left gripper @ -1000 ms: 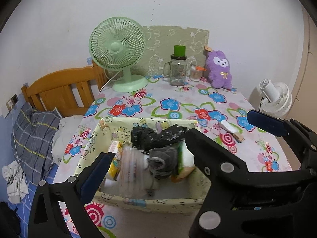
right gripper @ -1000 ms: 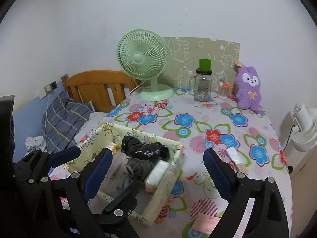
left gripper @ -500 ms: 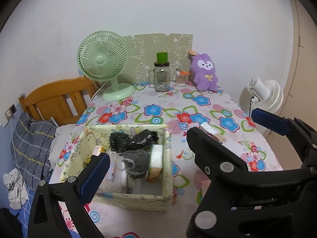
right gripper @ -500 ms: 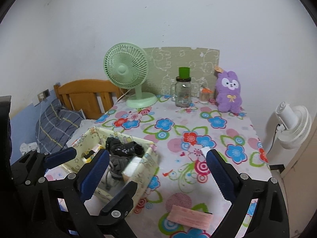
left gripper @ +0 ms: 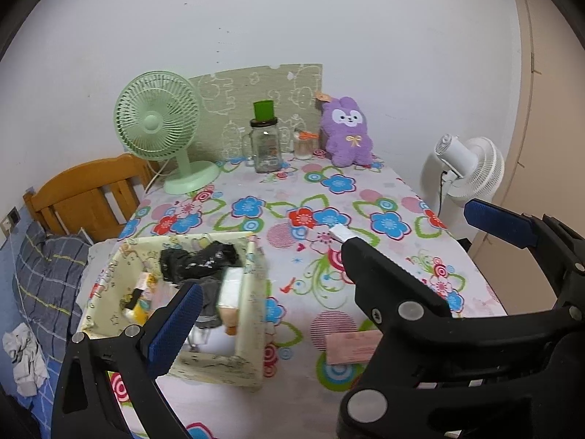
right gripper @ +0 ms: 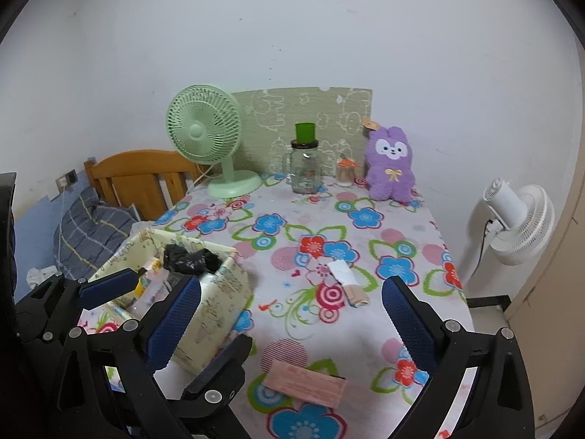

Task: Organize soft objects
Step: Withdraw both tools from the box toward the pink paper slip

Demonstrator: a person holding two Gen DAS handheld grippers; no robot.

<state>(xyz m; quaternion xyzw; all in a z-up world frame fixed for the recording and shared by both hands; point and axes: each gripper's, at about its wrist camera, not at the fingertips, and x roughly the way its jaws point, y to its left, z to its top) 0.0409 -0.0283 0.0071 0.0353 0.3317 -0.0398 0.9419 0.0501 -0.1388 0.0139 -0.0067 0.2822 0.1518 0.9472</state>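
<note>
A cream fabric box stands at the table's front left, holding a black bundle, a grey cloth and packets. A purple plush rabbit sits at the back right. A white and tan roll lies mid-table. A pink packet lies near the front edge. My left gripper is open and empty above the box's right side. My right gripper is open and empty over the front of the table.
A green desk fan, a glass jar with a green cup on it and a small jar stand at the back. A white fan stands right of the table. A bed with wooden headboard is left.
Both grippers have pulled back and up from the box, so more of the table shows. The box and its contents look farther away. Both stay open and empty.
</note>
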